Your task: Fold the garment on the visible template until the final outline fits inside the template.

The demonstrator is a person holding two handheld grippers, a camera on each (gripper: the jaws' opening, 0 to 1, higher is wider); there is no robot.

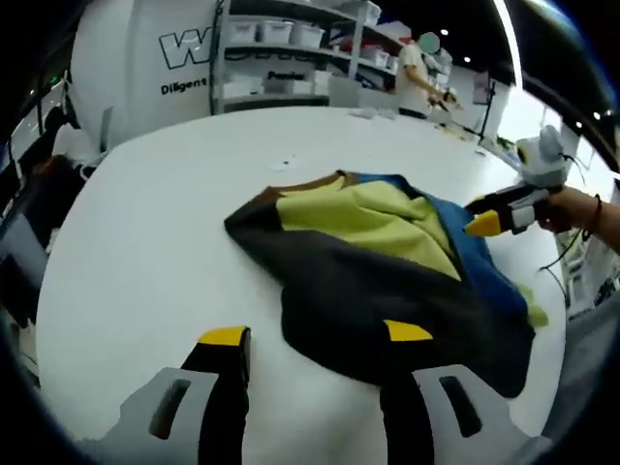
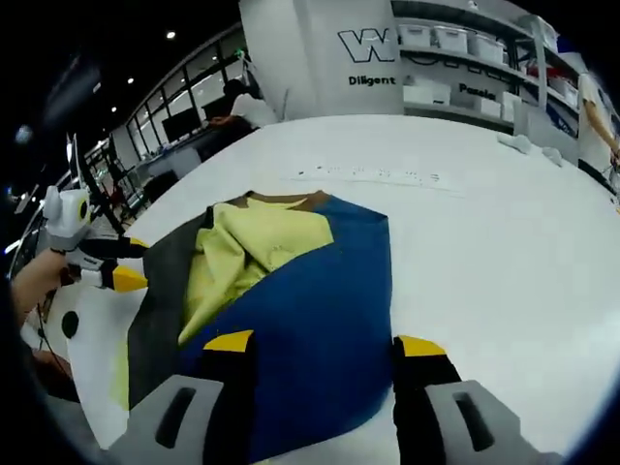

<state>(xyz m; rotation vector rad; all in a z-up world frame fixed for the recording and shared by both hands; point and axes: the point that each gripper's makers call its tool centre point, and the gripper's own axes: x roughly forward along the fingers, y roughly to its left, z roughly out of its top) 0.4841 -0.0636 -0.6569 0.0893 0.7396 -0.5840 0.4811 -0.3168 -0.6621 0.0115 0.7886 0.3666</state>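
Garment (image 2: pixel 310 320), soft rumpled blue, yellow, dark panels, white table (image 2: pixel 504 252), both grippers' fingers spread wide

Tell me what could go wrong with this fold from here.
The garment lies bunched, its yellow lining rucked on top, so a fold made now would likely trap wrinkles. No template outline is clear around it, so the final fit may be hard to judge. The left gripper and right gripper both look open at opposite edges; uneven pulls could skew the cloth across the white table.
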